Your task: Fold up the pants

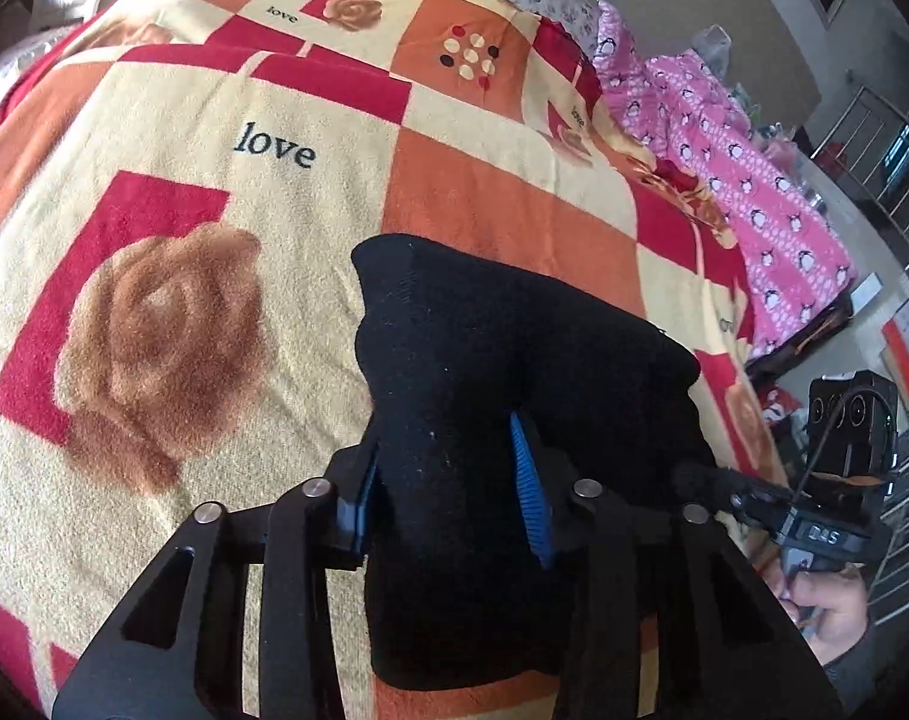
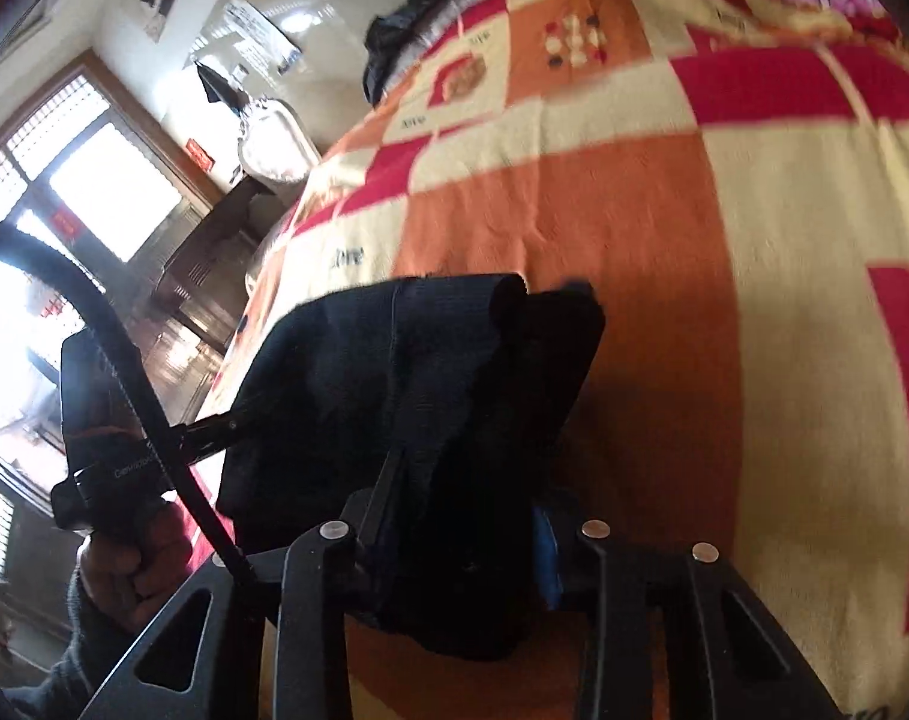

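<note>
Covering the whole bed is a patchwork blanket (image 1: 484, 192) in red, orange and cream, with a pink penguin cloth (image 1: 748, 180) at its far side. On the blanket lie the black pants (image 1: 514, 360), already folded into a thick, short bundle, so I judge the folding nearly finished; perhaps one last fold or a laying down remains. The left gripper (image 1: 454, 492) clamps the near edge of the bundle between its fingers, and the right gripper (image 2: 466, 540) pinches it too.
</note>
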`<state>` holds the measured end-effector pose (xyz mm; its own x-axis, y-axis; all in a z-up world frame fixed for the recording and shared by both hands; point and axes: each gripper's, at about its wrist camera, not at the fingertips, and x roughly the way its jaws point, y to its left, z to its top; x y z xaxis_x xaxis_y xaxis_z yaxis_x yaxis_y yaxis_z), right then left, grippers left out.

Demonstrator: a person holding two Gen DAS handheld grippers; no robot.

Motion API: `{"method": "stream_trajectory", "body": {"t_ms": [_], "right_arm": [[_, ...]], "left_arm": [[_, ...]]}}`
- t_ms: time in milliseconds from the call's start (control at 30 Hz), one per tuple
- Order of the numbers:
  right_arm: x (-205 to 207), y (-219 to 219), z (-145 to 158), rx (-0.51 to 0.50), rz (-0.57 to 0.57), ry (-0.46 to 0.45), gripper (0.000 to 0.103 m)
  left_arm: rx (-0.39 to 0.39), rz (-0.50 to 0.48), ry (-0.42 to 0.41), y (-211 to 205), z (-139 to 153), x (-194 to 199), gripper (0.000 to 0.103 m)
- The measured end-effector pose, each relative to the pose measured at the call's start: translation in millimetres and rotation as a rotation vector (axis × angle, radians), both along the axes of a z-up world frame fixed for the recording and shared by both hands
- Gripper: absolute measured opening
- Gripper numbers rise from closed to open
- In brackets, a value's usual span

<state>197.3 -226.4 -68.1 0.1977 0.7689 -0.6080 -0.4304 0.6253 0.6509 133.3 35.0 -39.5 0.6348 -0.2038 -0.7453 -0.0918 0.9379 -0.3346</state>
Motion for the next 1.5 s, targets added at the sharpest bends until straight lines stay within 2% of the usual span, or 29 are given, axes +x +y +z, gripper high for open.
{"method": "stream_trajectory", "body": {"t_ms": [33,100,133,267,300,367,467,567,633,700,767,967,1300,1433,1500], "right_arm": [[0.2,-4.3,-6.3,0.032,0.006,0.017,0.05],[-0.7,-12.5,-8.4,0.085,-0.008,-0.002,0.05],[-4.2,-18.1,-5.8,0.096,-0.026,-0.04,0.05],[-28.8,-34.5,14.2,0.143,-0.099,-0.23,0.05],[-35.1,-32.3,18.8,0.13,-0.102,-0.282,0.05],[-50.4,-16.0,27.9,0.065,-0.083,-0.39,0.05],[-79.4,3.1,36.4,-0.059,-0.078,-0.551,0.05],[-100.8,0.5,38.3,-0.107,-0.107,-0.663,0.05],[-106.9,-0.3,35.8,-0.115,-0.126,-0.688,0.05],[-110.1,-1.1,36.0,-0.115,-0.141,-0.717,0.05],[-114.1,-2.2,37.1,-0.122,-0.134,-0.725,0.05],[-110.7,6.2,35.1,-0.141,-0.086,-0.689,0.05],[-111.1,4.7,34.9,-0.129,-0.078,-0.676,0.05],[-110.7,5.1,34.7,-0.126,-0.074,-0.674,0.05],[-110.7,5.3,34.6,-0.126,-0.073,-0.674,0.05]], "left_arm": [[0.006,0.014,-0.006,0.9,-1.8,0.0,0.049],[0.032,0.045,-0.011,3.0,-4.6,-0.8,0.074],[0.055,0.054,-0.018,3.0,-5.1,-1.8,0.077],[0.141,0.039,-0.084,-3.2,-1.5,-14.4,0.079],[0.188,0.047,-0.091,-7.7,0.6,-20.9,0.082],[0.284,0.085,-0.137,-17.3,7.2,-35.0,0.086],[0.438,0.14,-0.243,-38.7,15.8,-66.5,0.086],[0.485,0.143,-0.252,-50.9,17.8,-81.0,0.086],[0.467,0.134,-0.222,-55.6,18.6,-83.1,0.086],[0.418,0.138,-0.178,-55.5,18.2,-82.3,0.086],[0.439,0.17,-0.131,-59.8,17.7,-84.1,0.086],[0.493,0.192,-0.11,-73.2,17.5,-100.7,0.086],[0.453,0.136,-0.11,-80.4,19.9,-105.7,0.086],[0.415,0.121,-0.092,-80.8,17.0,-104.8,0.086],[0.423,0.126,-0.095,-81.8,15.5,-105.3,0.086]]}}
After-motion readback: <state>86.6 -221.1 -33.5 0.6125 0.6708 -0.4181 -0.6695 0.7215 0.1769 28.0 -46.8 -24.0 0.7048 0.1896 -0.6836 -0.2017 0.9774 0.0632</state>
